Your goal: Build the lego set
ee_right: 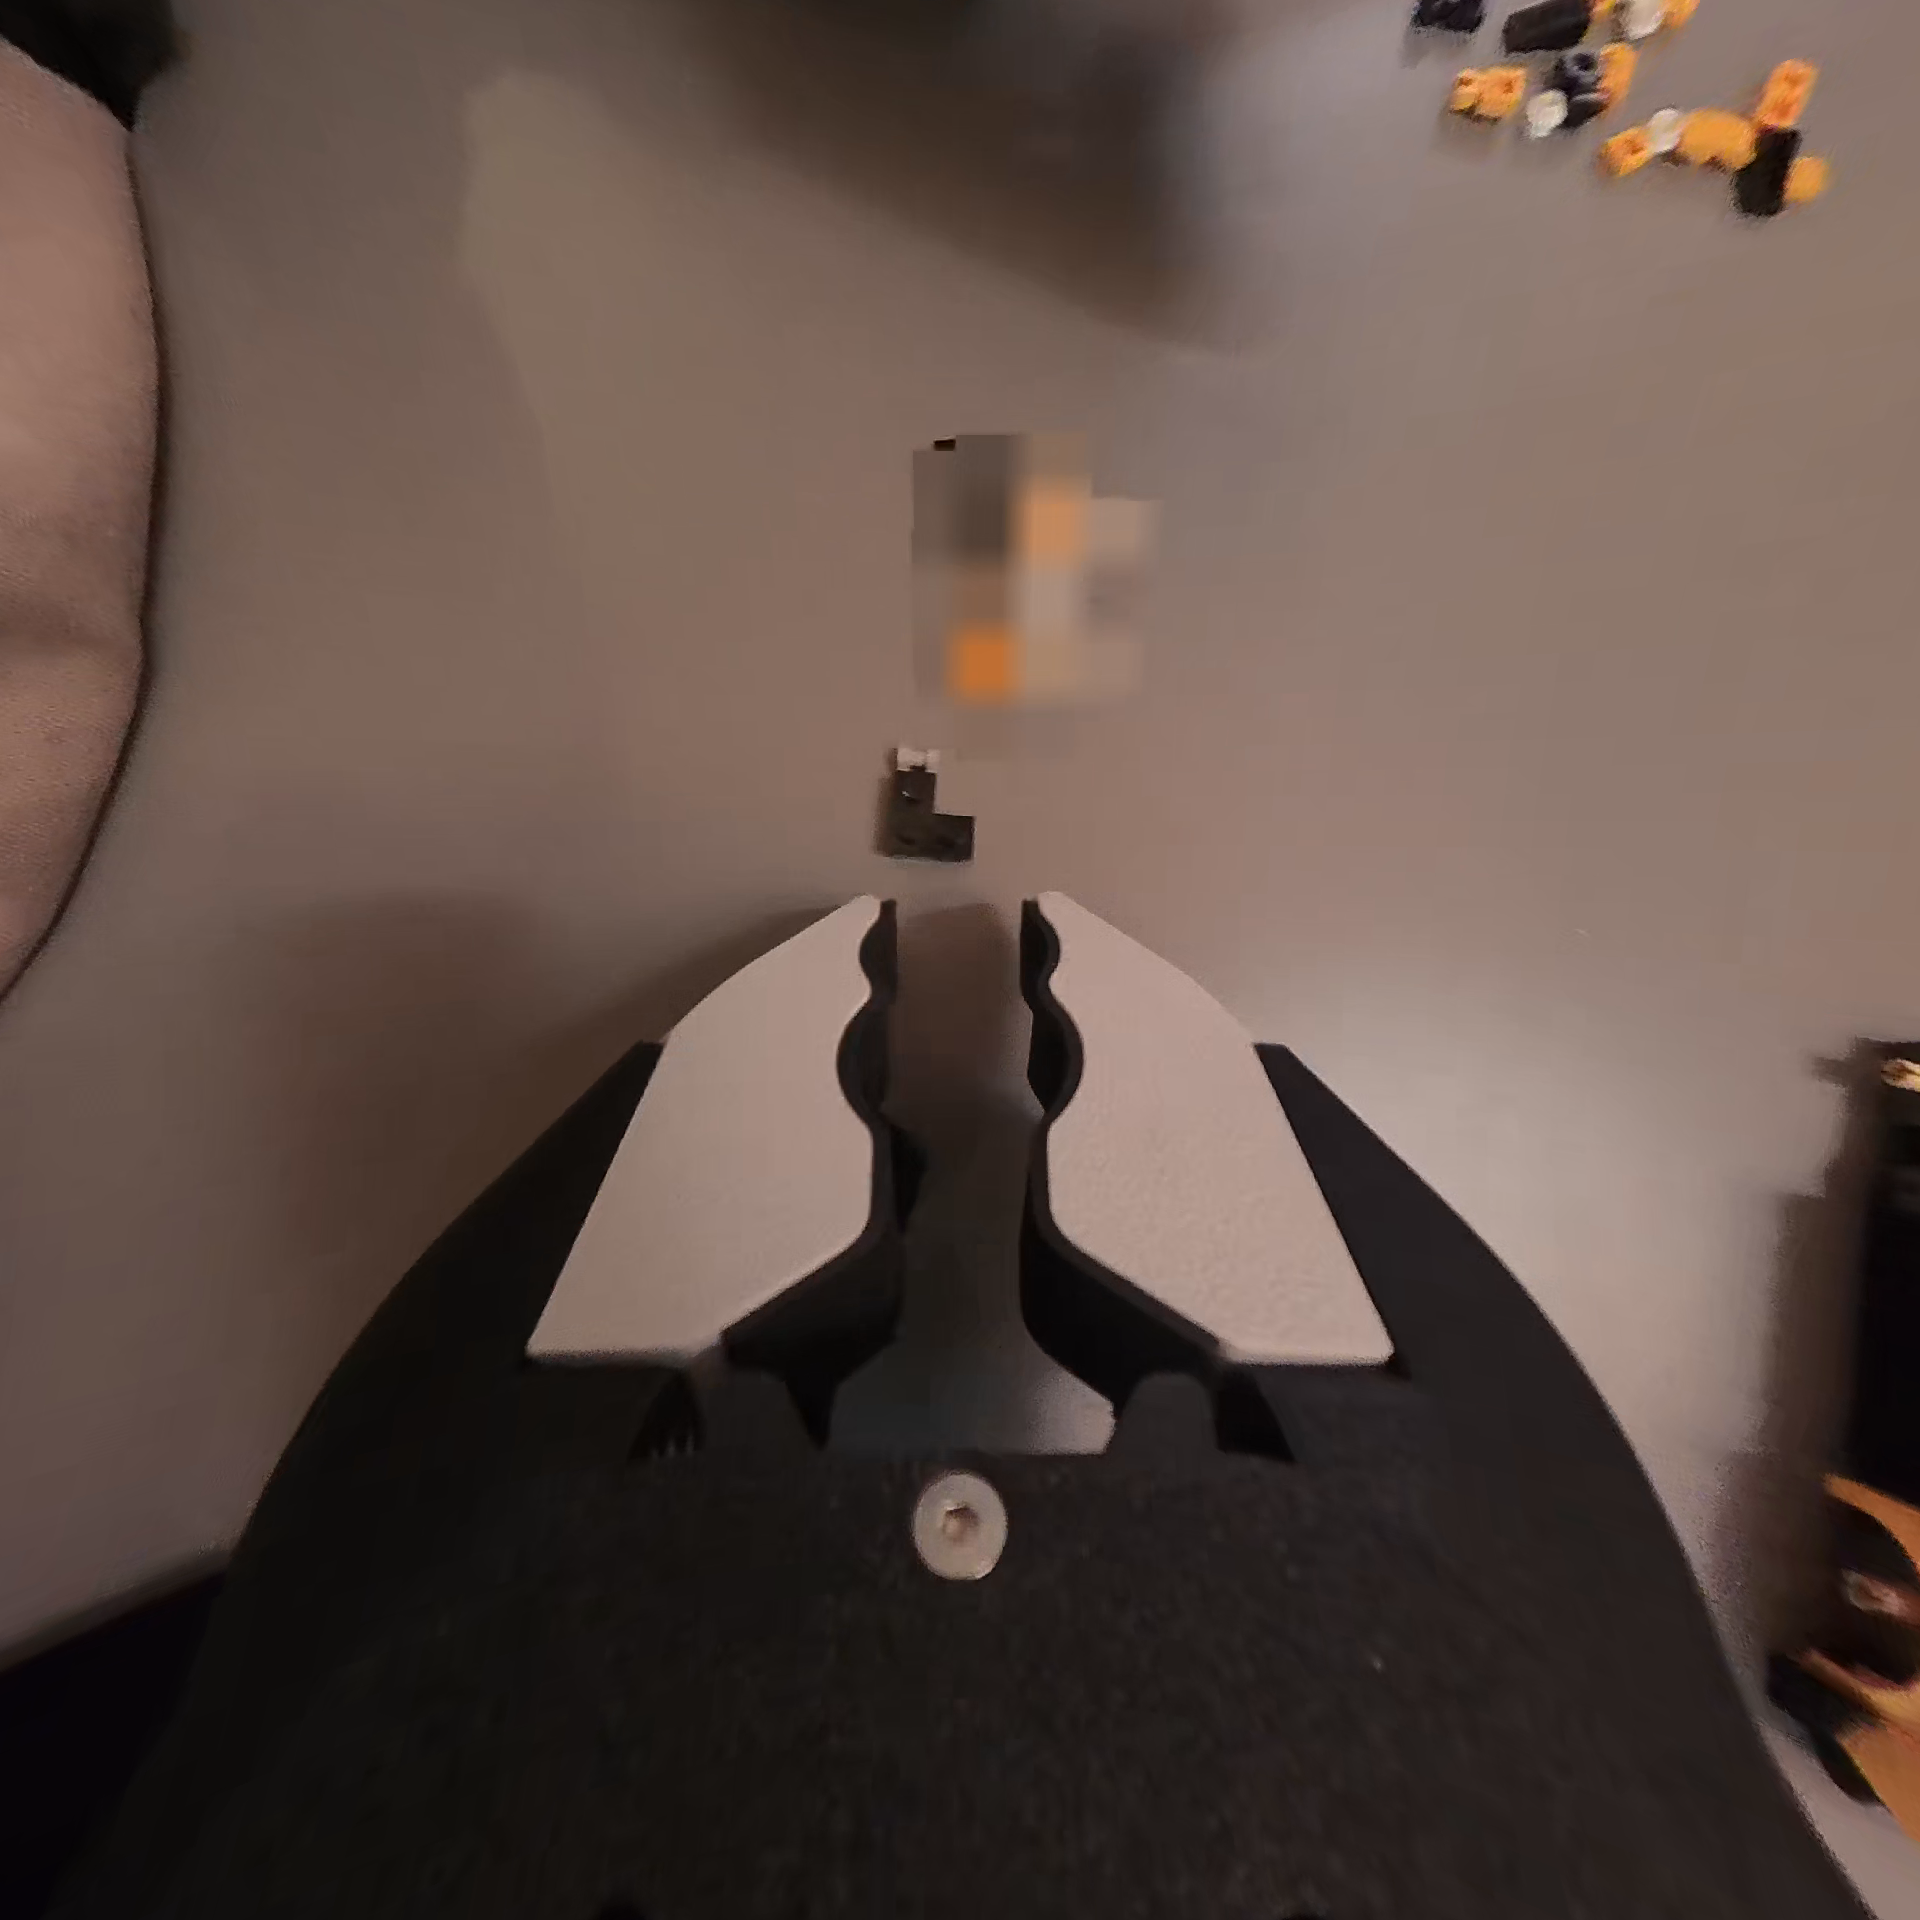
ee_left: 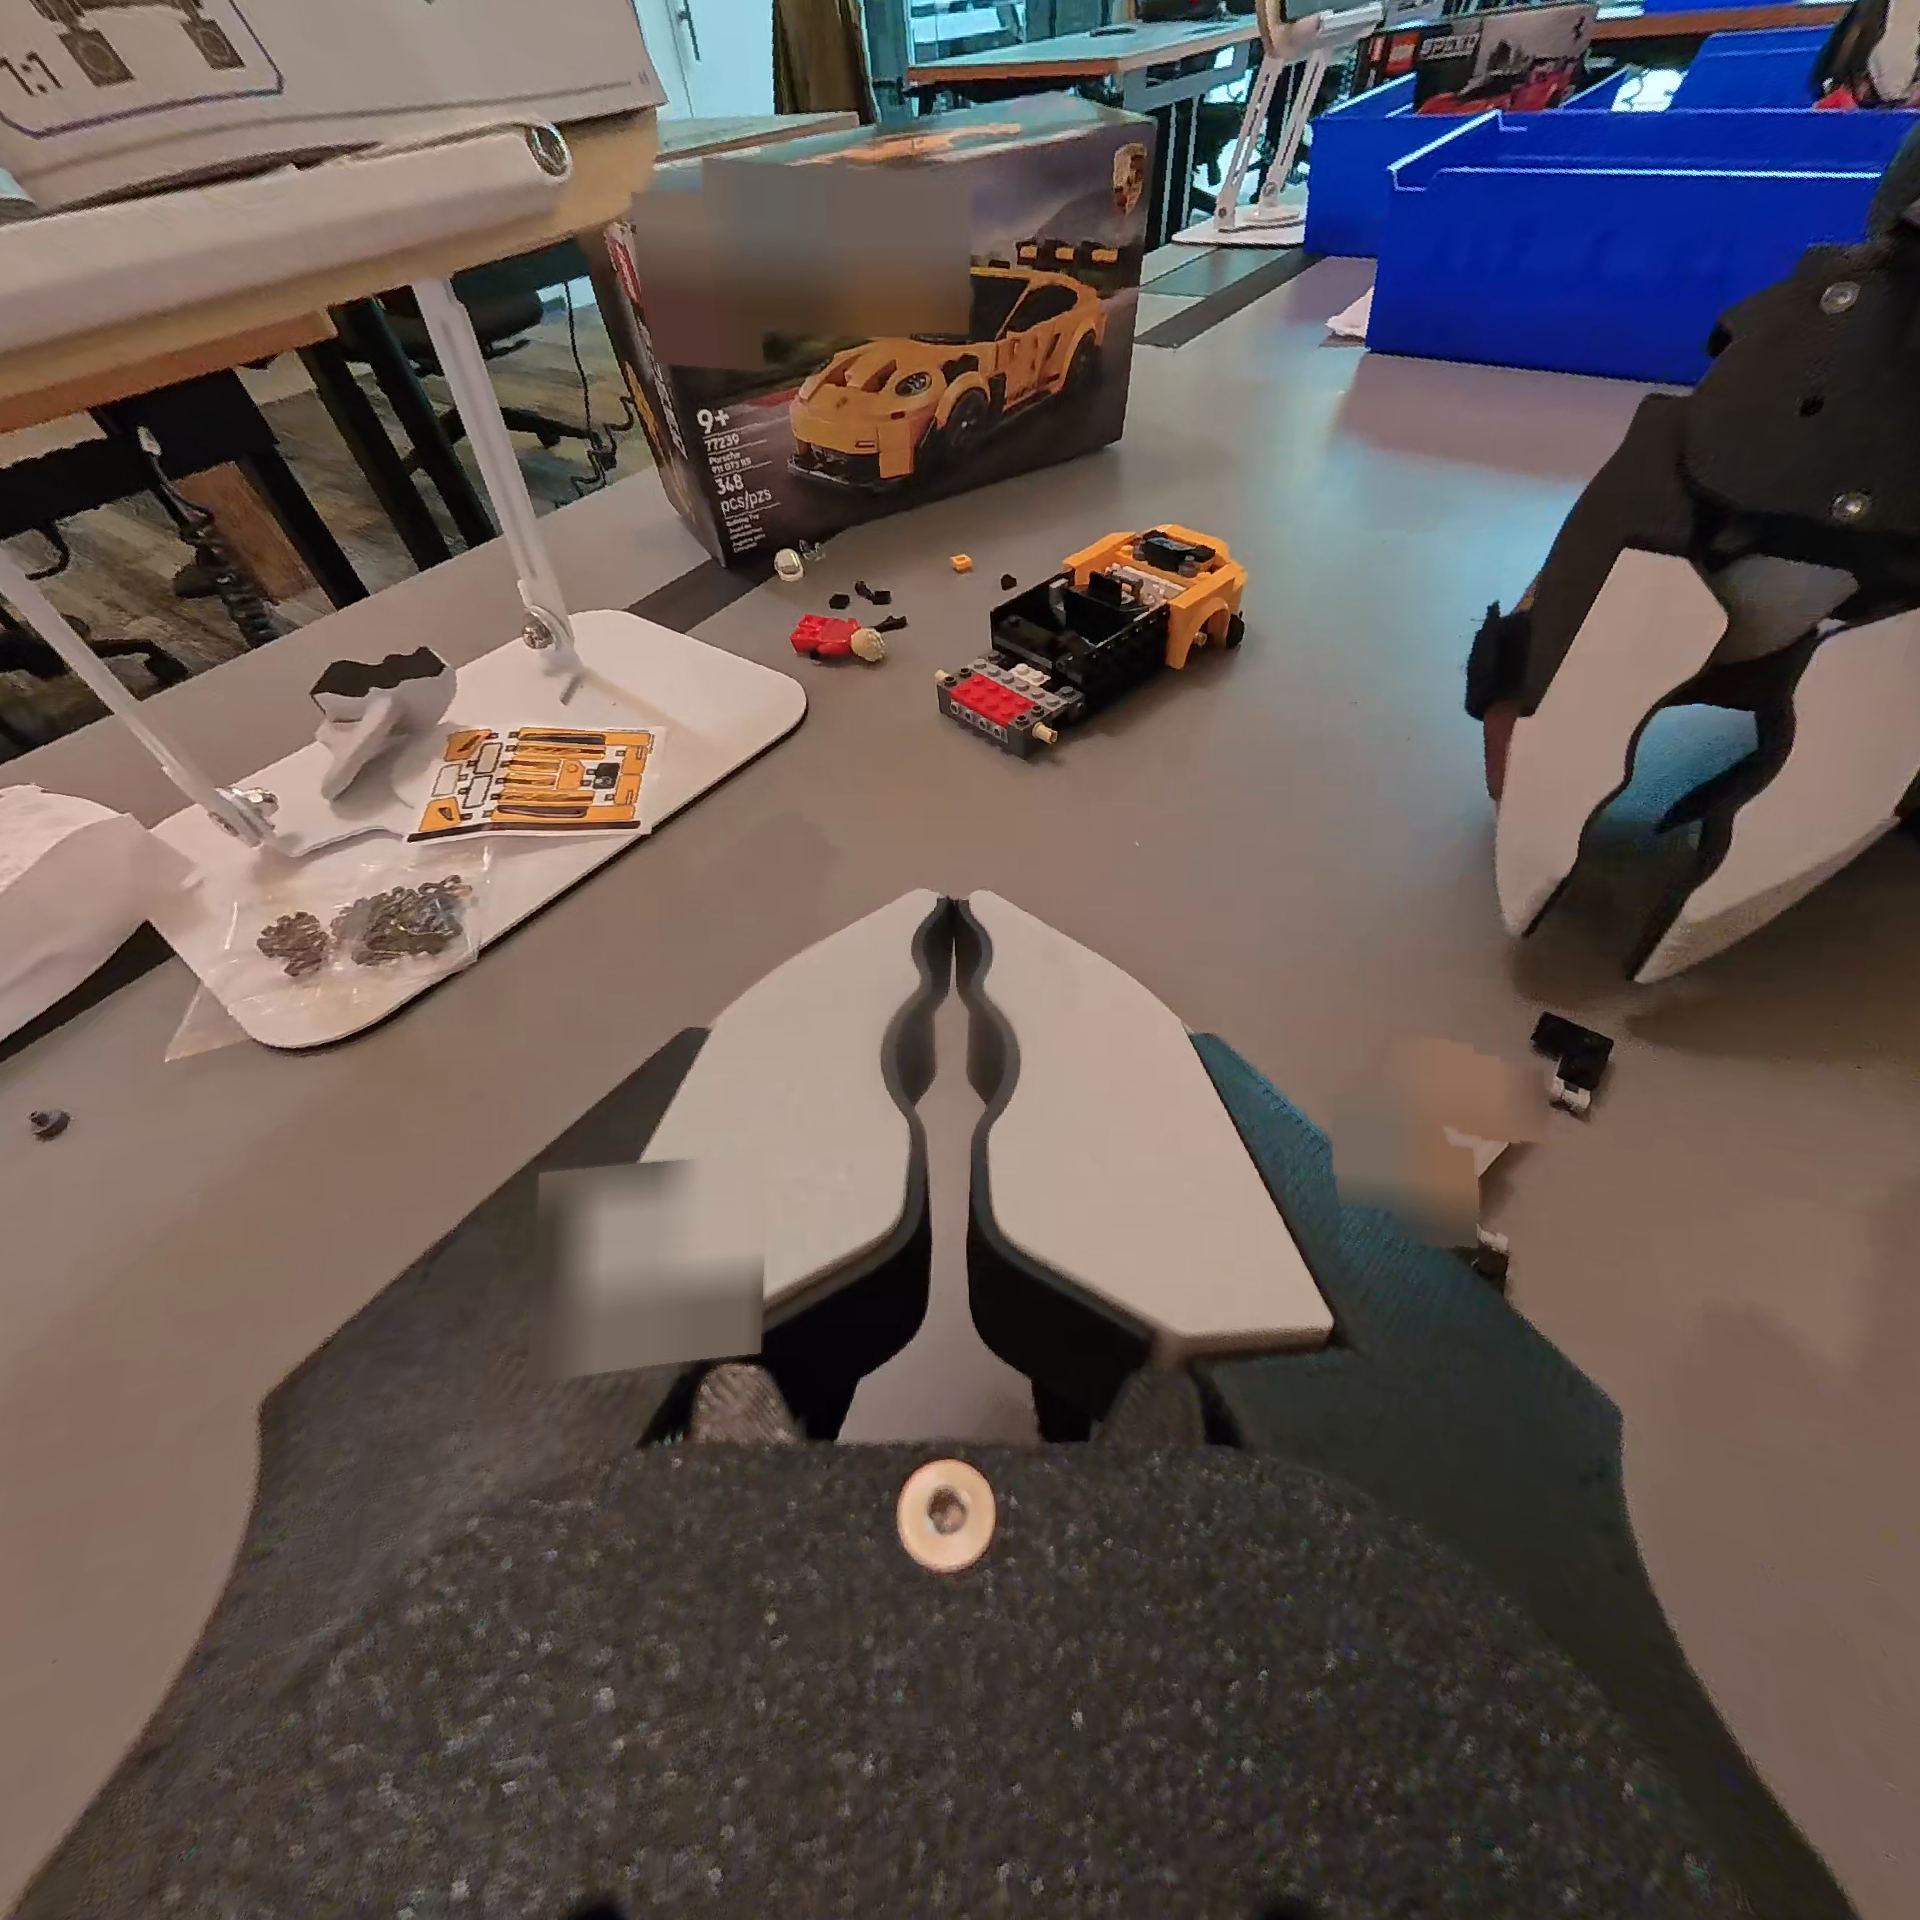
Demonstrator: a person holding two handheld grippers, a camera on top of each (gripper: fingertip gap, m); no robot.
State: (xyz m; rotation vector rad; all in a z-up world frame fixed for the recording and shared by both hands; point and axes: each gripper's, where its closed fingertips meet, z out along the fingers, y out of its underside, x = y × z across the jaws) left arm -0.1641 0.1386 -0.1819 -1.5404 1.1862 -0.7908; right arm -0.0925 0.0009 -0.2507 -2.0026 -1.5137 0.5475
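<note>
A half-built yellow and black lego car (ee_left: 1101,629) stands on the grey table (ee_left: 1195,831) in the left wrist view, far ahead of my left gripper (ee_left: 953,906), which is shut and empty. My right gripper (ee_right: 958,906) is open and empty, pointing down at the table. A small black L-shaped lego piece (ee_right: 928,818) lies just beyond its fingertips. The same piece (ee_left: 1572,1055) shows in the left wrist view below the right gripper (ee_left: 1579,951). A red minifigure (ee_left: 834,638) and tiny loose parts lie near the car.
The lego box (ee_left: 894,343) stands behind the car. A white stand base (ee_left: 665,707) holds a sticker sheet (ee_left: 540,781) and a bag of black parts (ee_left: 364,930). Blue bins (ee_left: 1621,239) stand at the back right. Loose yellow and black pieces (ee_right: 1652,109) lie at the far right. My hands' fingertips stand some 15 cm from each other. The red minifigure (ee_left: 834,638) is about 25 cm from my left fingertips.
</note>
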